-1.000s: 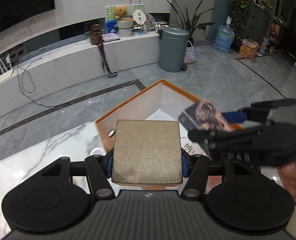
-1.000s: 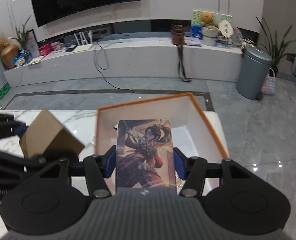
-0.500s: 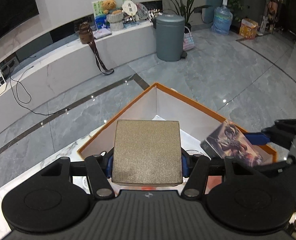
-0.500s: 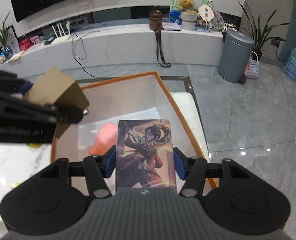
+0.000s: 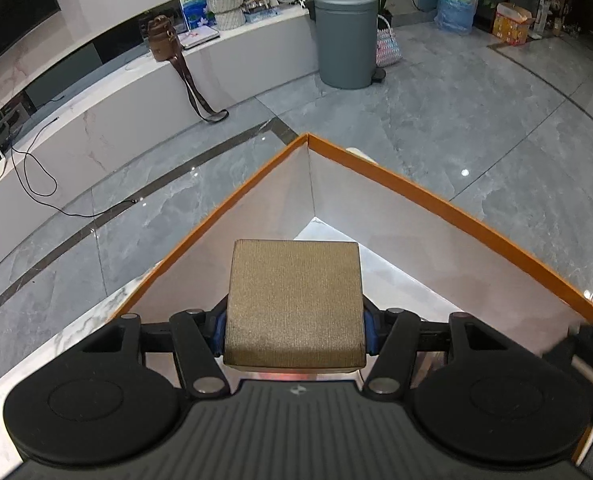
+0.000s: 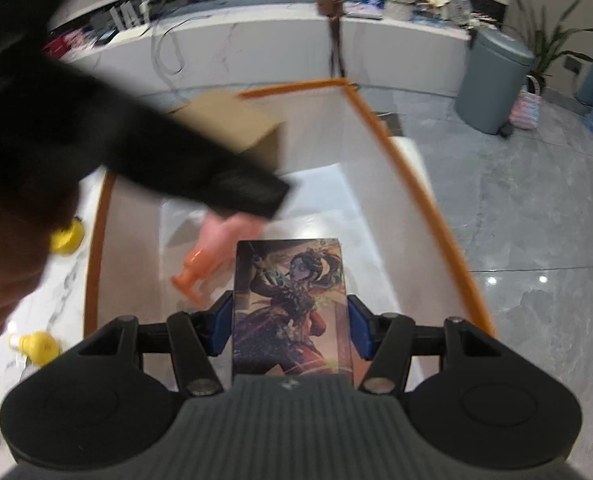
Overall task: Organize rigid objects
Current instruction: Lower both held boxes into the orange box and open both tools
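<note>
We see the left gripper (image 5: 294, 334) pinching a tan box (image 5: 294, 300), its blue pads (image 5: 217, 330) pressed flat against the box's two sides; the jaws stand partly spread, only as wide as the box itself. The box sticks forward past the fingertips and hangs over the inside of an orange-rimmed box (image 5: 416, 190), in front of that container's far corner.

We find the right gripper (image 6: 292, 320) likewise clamped on a picture-printed tin (image 6: 292, 312), one blue pad on each long side, the jaws set narrowly to the tin's width. The tin hangs above the near part of the orange-rimmed box's floor, between its left and right walls.

On that floor, just left of the tin and partly under the left tool, an orange-pink bottle (image 6: 212, 256) lies on its side. In the right wrist view the left gripper with its tan box shows blurred, reaching in over the left wall.

Outside the left wall, two yellow objects (image 6: 40, 346) sit on the white marble tabletop (image 6: 0, 364).
</note>
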